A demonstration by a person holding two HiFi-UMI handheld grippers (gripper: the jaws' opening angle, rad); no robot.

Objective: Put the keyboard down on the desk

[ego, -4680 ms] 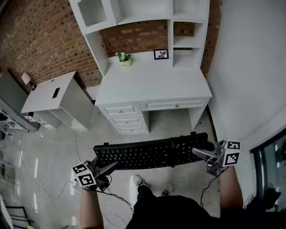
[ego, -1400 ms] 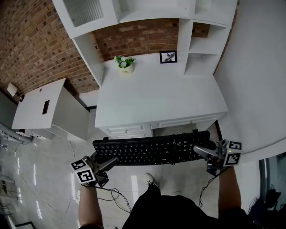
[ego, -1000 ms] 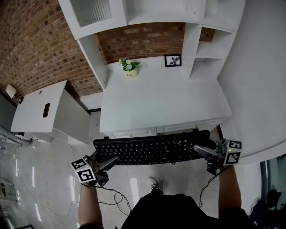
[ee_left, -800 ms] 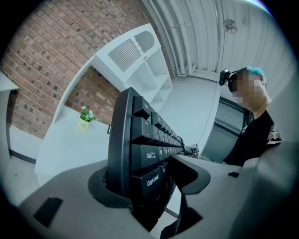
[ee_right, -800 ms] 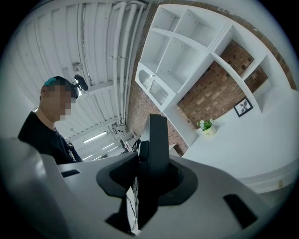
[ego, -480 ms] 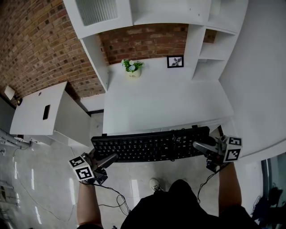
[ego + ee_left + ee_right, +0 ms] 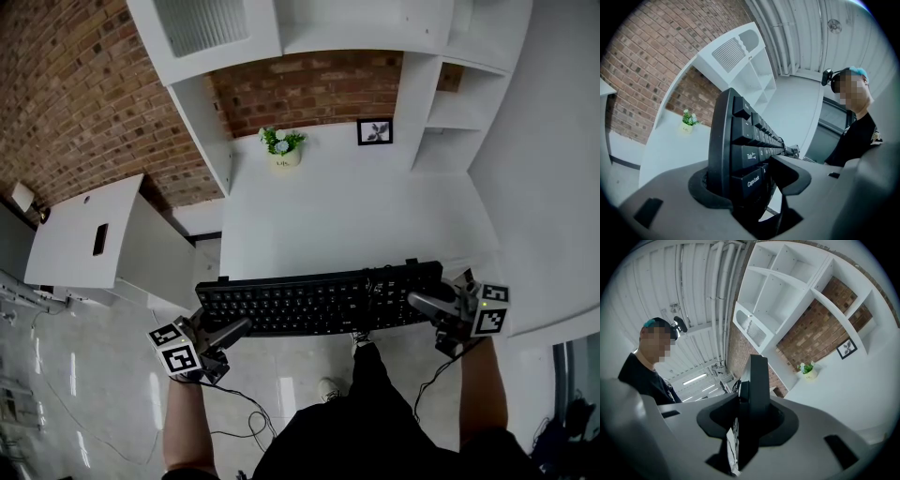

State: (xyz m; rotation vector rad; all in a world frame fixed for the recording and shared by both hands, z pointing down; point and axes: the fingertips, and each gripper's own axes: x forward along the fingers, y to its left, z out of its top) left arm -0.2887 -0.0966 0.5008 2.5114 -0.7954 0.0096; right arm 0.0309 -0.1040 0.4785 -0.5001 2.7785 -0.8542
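Note:
A long black keyboard (image 7: 319, 301) hangs level in the air at the front edge of the white desk (image 7: 352, 220). My left gripper (image 7: 230, 330) is shut on its left end, and in the left gripper view the keyboard (image 7: 740, 150) stands edge-on between the jaws. My right gripper (image 7: 424, 302) is shut on its right end; the right gripper view shows that end of the keyboard (image 7: 757, 394) clamped between the jaws. Both arms reach up from the bottom of the head view.
A small potted plant (image 7: 284, 147) and a framed picture (image 7: 374, 132) stand at the back of the desk under white shelves. A white side cabinet (image 7: 89, 239) is to the left. Cables trail on the tiled floor (image 7: 84, 394). A white wall runs along the right.
The keyboard and both grippers have come forward from the floor in front of the drawers to the desk's front edge. Both grips have stayed as they were.

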